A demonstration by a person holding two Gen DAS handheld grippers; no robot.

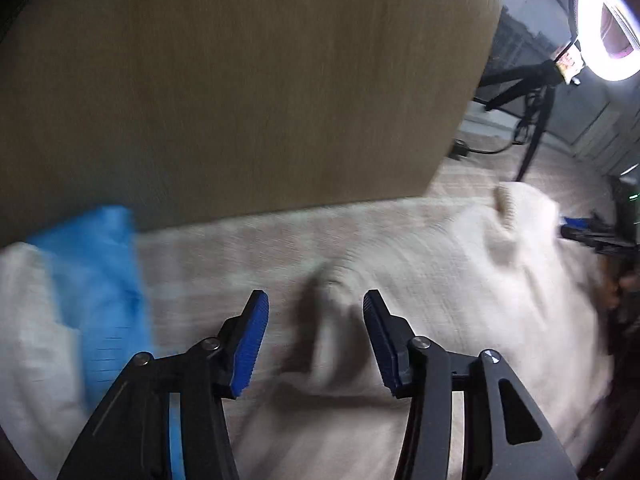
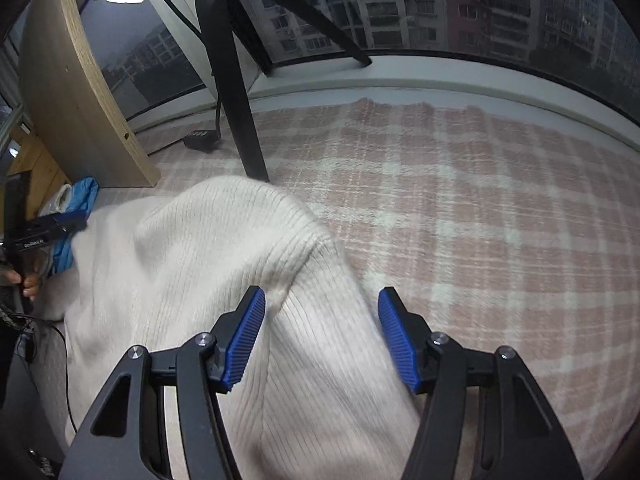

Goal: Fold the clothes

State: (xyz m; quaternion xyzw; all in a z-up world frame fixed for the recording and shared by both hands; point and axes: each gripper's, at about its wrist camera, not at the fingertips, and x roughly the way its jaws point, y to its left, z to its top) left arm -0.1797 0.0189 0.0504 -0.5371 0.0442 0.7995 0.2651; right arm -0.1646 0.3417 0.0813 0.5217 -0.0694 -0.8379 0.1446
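Both your tongs are released, the left gripper point(image 1: 316, 338) around a raised fold and the right gripper point(image 2: 322, 338) around a ridge of the cream sweater point(image 2: 192, 264) bunched at lower centre on the plaid blanket point(image 2: 480, 216), so pinching may grab blanket too.

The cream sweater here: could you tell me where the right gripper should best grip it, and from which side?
I would pinch the raised ribbed ridge of the sweater that already runs between the open right gripper, coming straight down from above. The knit bunches into a fold there, standing proud of the plaid blanket, so the pads could probably close across it.
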